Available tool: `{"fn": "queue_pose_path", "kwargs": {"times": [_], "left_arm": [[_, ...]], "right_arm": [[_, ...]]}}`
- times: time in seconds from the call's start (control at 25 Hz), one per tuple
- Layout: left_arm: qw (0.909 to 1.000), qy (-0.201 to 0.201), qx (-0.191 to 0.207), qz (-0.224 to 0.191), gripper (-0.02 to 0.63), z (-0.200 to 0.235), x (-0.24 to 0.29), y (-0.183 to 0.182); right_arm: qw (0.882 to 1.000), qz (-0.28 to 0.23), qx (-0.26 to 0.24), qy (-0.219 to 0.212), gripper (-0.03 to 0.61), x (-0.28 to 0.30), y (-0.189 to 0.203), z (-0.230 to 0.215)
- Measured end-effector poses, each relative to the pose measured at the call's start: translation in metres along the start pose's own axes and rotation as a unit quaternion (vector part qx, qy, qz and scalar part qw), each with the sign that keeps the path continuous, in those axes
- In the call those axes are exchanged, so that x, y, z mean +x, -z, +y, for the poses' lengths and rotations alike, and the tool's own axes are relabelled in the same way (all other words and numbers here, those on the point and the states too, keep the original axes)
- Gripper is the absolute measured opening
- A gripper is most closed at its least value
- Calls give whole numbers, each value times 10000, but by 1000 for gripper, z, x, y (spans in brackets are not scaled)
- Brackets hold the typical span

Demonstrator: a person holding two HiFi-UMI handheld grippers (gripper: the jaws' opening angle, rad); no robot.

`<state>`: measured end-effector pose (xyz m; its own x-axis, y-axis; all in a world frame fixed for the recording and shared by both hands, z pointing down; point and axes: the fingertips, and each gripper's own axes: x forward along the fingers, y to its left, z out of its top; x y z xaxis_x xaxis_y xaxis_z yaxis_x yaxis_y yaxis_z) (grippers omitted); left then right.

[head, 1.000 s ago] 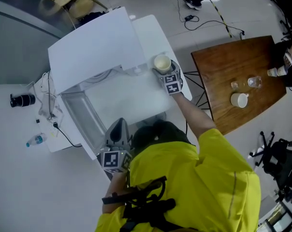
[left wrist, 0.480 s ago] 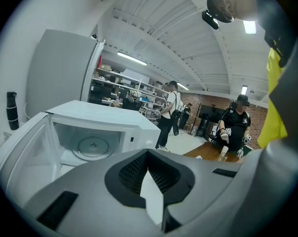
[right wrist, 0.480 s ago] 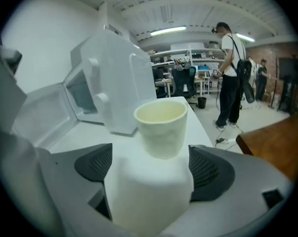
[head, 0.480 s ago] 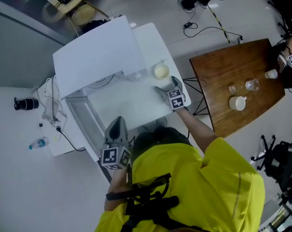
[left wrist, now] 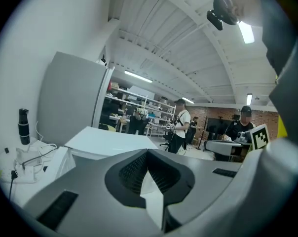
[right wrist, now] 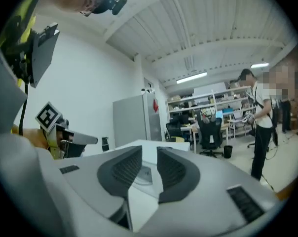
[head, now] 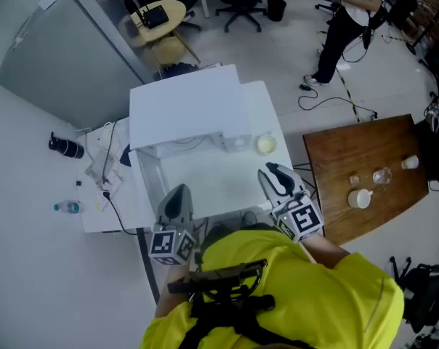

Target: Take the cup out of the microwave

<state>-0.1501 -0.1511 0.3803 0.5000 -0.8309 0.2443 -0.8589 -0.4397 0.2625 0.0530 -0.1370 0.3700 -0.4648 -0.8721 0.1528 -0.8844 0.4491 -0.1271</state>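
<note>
Low in the head view, close to the person's chest, the right gripper was closing its jaws with nothing between them. Its own view showed only a narrow gap between the pads. At its nine o'clock, the left gripper had its jaws pressed together and empty. Both hung clear of the white table.

The cup stood upright on that table at the right gripper's twelve o'clock, apart from its tips. It sat just outside the microwave, at about four o'clock from the box's top, and neither tool touched it.

By my judgement the taking-out was done: the cup was out, set down and let go. What seemed left, if anything, was the door at the left gripper's ten o'clock. It appeared to stand open, though I could not tell for certain.
</note>
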Motion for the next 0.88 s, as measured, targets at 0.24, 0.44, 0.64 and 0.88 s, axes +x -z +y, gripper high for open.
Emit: {"fn": "queue_pose_path", "kwargs": {"times": [0.24, 0.44, 0.64, 0.88], "left_arm": [[9984, -119, -140, -544, -3, 12, -42, -39], [9980, -320, -81, -547, -3, 32, -64, -52], [9974, -397, -92, -593, -3, 46, -75, -63], [9975, -337, -7, -626, -3, 52, -77, -74]], "right_arm": [[9978, -631, 187, -73, 5, -5, -64, 25], [9983, -484, 207, -266, 3, 11, -60, 45], [9977, -510, 241, -372, 3, 24, -67, 64], [9983, -430, 183, -347, 3, 30, -67, 77]]}}
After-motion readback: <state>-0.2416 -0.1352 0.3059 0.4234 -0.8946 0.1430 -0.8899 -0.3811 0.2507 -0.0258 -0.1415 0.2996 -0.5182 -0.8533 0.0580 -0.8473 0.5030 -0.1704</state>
